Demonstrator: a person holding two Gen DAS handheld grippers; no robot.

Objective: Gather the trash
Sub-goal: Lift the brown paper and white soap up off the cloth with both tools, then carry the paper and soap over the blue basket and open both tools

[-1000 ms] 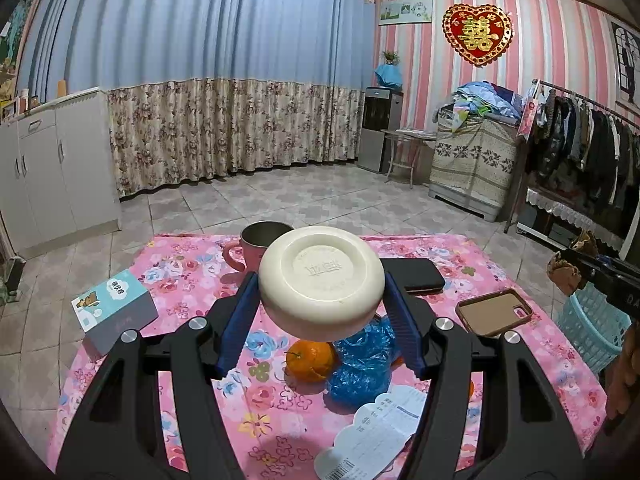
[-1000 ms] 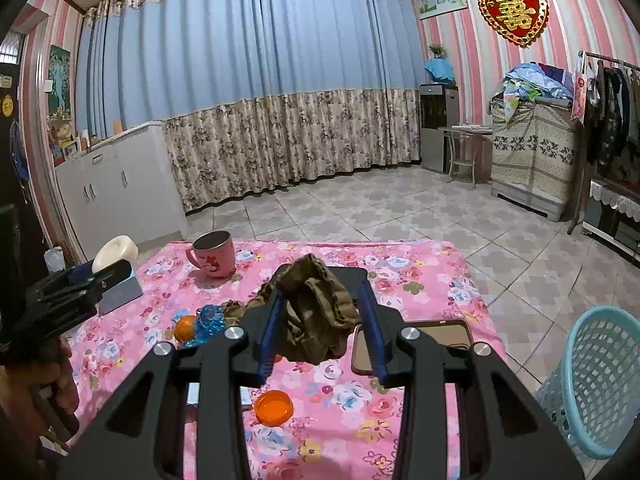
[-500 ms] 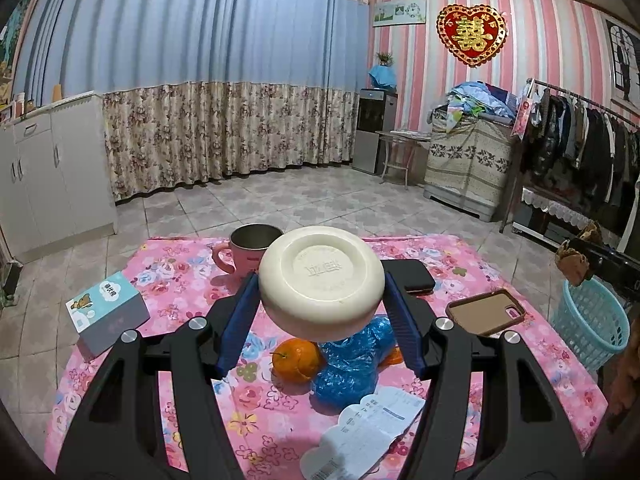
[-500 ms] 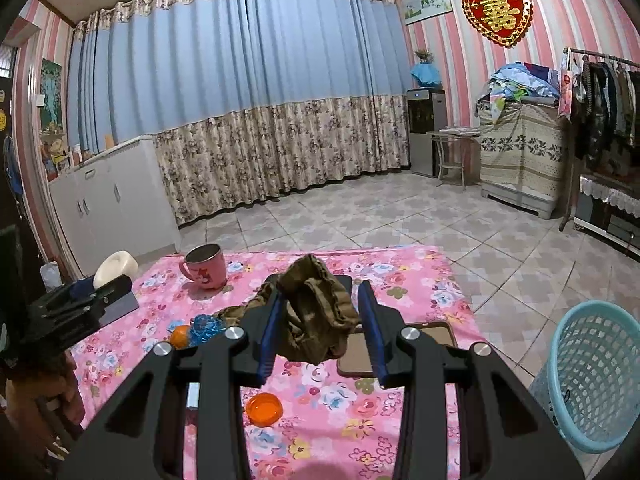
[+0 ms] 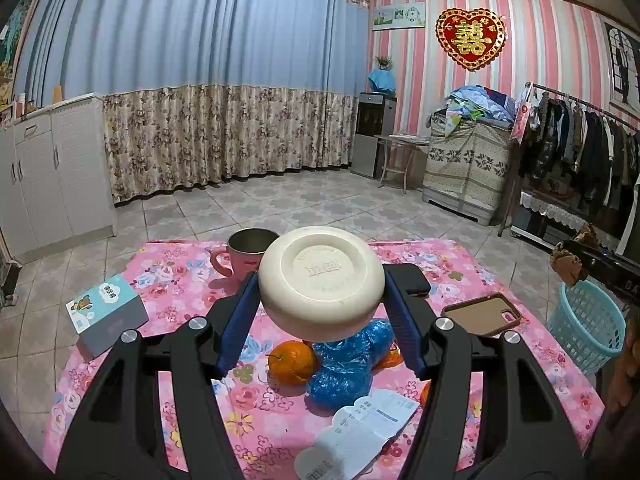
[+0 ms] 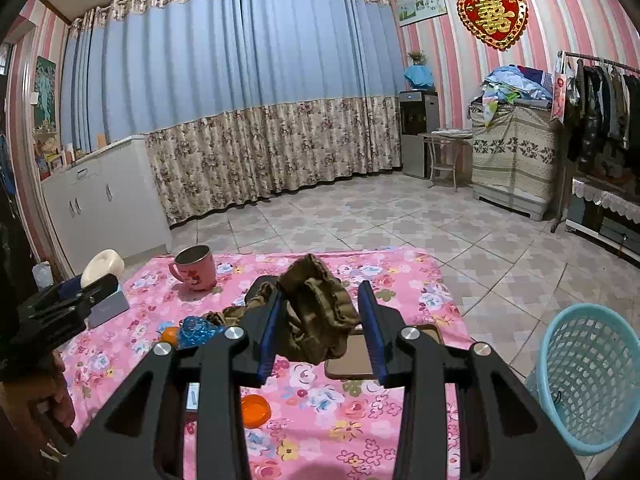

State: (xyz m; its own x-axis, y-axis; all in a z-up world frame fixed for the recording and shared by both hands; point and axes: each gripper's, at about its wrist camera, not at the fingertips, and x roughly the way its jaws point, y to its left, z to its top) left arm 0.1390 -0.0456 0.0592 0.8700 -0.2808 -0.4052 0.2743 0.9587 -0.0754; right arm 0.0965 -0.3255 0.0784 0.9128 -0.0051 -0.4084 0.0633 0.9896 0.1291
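My left gripper (image 5: 320,304) is shut on a cream bowl (image 5: 320,268), held above the table with its base facing the camera. My right gripper (image 6: 320,294) is shut on a brown crumpled wad (image 6: 312,328), also lifted over the table. A light blue mesh basket (image 6: 588,380) stands on the floor by the table's right side, to the right of my right gripper. On the pink floral tablecloth (image 5: 180,272) lie a crumpled blue plastic bag (image 5: 344,364) and a white receipt (image 5: 360,436), both below the bowl.
An orange (image 5: 290,360), a pink mug (image 5: 244,254), a teal and grey box (image 5: 108,314), a phone in a brown case (image 5: 482,314) and a black flat item (image 5: 408,280) are on the table. An orange lid (image 6: 254,410) lies near its front. Tiled floor surrounds it.
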